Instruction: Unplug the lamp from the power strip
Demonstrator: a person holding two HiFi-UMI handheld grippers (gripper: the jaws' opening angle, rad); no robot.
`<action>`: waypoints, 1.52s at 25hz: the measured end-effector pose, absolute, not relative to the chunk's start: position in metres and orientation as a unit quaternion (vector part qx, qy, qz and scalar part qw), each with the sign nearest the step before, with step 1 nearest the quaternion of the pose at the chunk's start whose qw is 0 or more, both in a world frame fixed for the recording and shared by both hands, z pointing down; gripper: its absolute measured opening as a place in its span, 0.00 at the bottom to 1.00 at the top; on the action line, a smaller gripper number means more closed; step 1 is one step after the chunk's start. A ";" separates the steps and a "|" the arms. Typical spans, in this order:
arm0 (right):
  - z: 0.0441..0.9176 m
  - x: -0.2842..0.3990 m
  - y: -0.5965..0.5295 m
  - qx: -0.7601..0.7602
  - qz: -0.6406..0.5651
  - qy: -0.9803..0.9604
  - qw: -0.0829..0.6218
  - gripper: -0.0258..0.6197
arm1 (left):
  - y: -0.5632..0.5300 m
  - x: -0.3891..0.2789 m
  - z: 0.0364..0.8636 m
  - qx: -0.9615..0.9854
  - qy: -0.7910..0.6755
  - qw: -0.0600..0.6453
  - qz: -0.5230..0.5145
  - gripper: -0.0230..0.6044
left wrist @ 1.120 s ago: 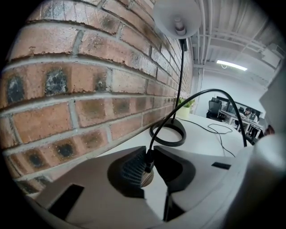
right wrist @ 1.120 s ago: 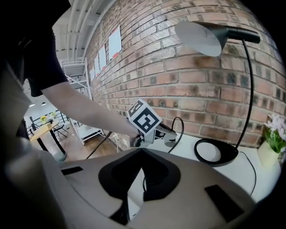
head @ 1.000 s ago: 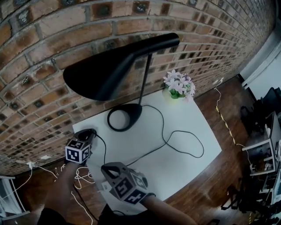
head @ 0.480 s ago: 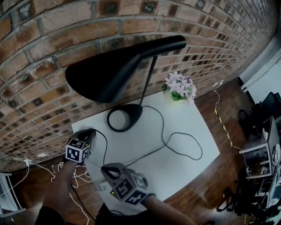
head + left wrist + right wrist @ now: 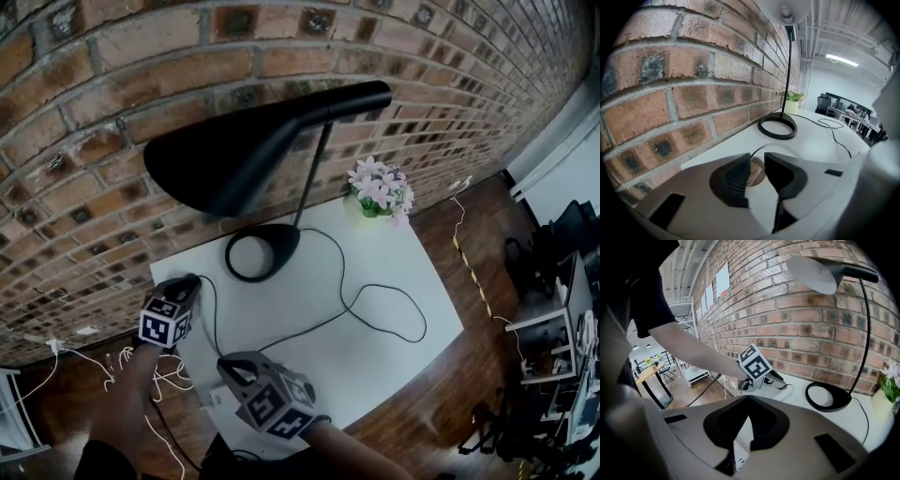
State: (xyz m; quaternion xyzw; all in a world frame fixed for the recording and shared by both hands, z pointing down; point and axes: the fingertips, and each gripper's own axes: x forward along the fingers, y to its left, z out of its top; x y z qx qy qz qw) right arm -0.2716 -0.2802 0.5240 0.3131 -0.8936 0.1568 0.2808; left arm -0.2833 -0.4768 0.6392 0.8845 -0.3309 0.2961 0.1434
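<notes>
Left gripper [image 5: 187,283] tilts down at the table's [image 5: 375,309] far-left corner, jaws just spread, empty. Right gripper [image 5: 746,401] tilts down nearer, jaws pressed together above the power strip [image 5: 739,448].

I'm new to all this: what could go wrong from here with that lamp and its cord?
The cord lies in loose loops across the table; a hard tug might drag or tip the lamp, whose wide shade overhangs its ring base. The flower pot stands near the cord and could get knocked over.

Left gripper [image 5: 758,164] jaws just parting, empty; right gripper [image 5: 748,399] jaws together.
</notes>
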 end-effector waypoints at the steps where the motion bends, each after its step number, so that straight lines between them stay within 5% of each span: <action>1: 0.524 -0.271 -0.279 0.314 0.157 -0.893 0.281 0.03 | -0.476 -0.284 0.638 0.884 -0.332 0.142 0.295 0.21; 20: 0.498 -0.290 -0.261 0.319 0.136 -0.898 0.272 0.03 | -0.452 -0.309 0.598 0.890 -0.352 0.132 0.257 0.21; 24: 0.496 -0.286 -0.258 0.347 0.149 -0.885 0.272 0.03 | -0.439 -0.314 0.597 0.889 -0.350 0.137 0.261 0.16; 26: 0.495 -0.287 -0.254 0.353 0.155 -0.883 0.268 0.03 | -0.429 -0.316 0.595 0.891 -0.346 0.138 0.259 0.04; 38: 0.474 -0.282 -0.256 0.405 0.155 -0.868 0.241 0.03 | -0.407 -0.316 0.552 0.907 -0.330 0.146 0.216 0.04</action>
